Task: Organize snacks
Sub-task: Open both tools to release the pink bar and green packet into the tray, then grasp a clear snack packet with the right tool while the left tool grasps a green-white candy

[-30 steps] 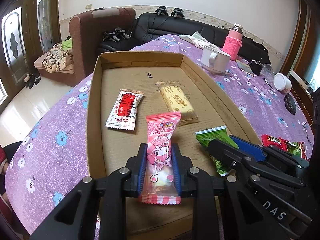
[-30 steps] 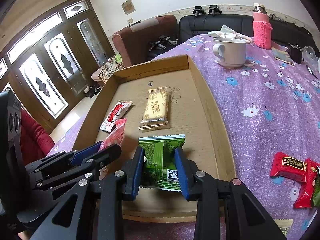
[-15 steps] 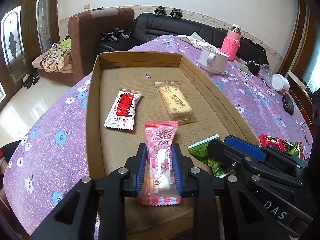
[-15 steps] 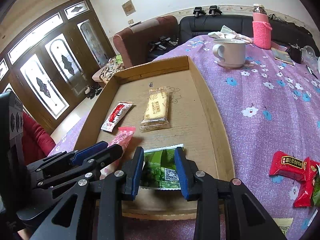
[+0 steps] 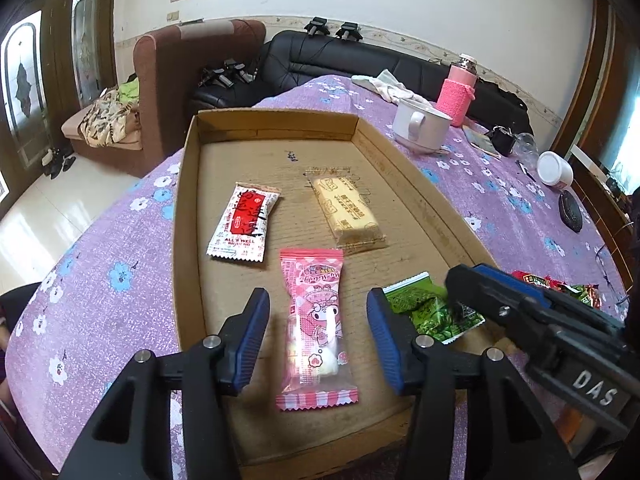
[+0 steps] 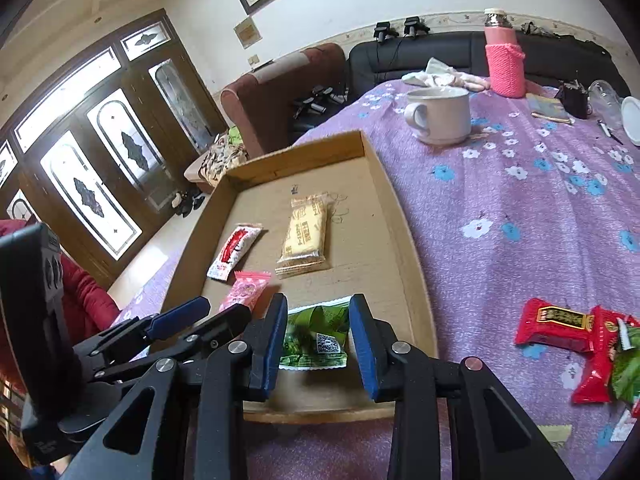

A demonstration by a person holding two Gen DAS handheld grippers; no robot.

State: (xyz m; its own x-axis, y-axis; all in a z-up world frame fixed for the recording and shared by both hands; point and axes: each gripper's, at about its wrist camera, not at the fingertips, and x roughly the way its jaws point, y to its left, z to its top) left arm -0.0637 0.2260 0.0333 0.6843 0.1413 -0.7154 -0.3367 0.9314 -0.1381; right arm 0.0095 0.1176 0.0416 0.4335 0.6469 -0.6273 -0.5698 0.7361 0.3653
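A shallow cardboard tray (image 5: 188,216) on a purple flowered cloth holds several snacks. A pink packet (image 5: 314,328) lies flat at the tray's near end between the open jaws of my left gripper (image 5: 318,330), which no longer touch it. A green packet (image 6: 316,338) lies flat beside it, between the open jaws of my right gripper (image 6: 318,338); it also shows in the left wrist view (image 5: 428,310). A red-and-white packet (image 5: 244,222) and a yellow biscuit packet (image 5: 346,212) lie farther in.
Loose red and green snack packets (image 6: 580,340) lie on the cloth right of the tray. A white mug (image 6: 440,114), a pink-sleeved bottle (image 6: 504,60) and small items stand at the far end. Sofas lie beyond the table.
Both grippers have opened and let go. The pink packet and the green packet were lowered and now lie flat on the tray floor. Both grippers have drawn back slightly.
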